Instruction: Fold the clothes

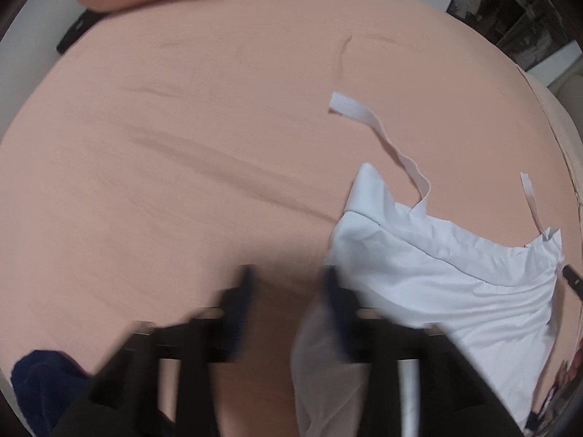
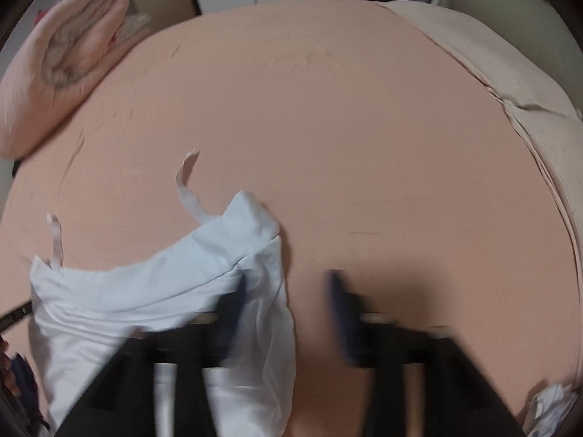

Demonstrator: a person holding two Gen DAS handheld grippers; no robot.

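Observation:
A white garment with two thin straps lies crumpled on the peach bed sheet, at the lower right of the left wrist view. My left gripper hangs over the sheet at the garment's left edge. It is open, its right finger at the cloth's fold, and nothing is pinched. In the right wrist view the same garment fills the lower left. My right gripper is open too. Its left finger is over the garment's right edge, and its right finger is over bare sheet.
A pink pillow lies at the far left corner of the bed. A dark blue cloth sits at the near left. A beige cover runs along the right side. Something white and crumpled lies at the near right.

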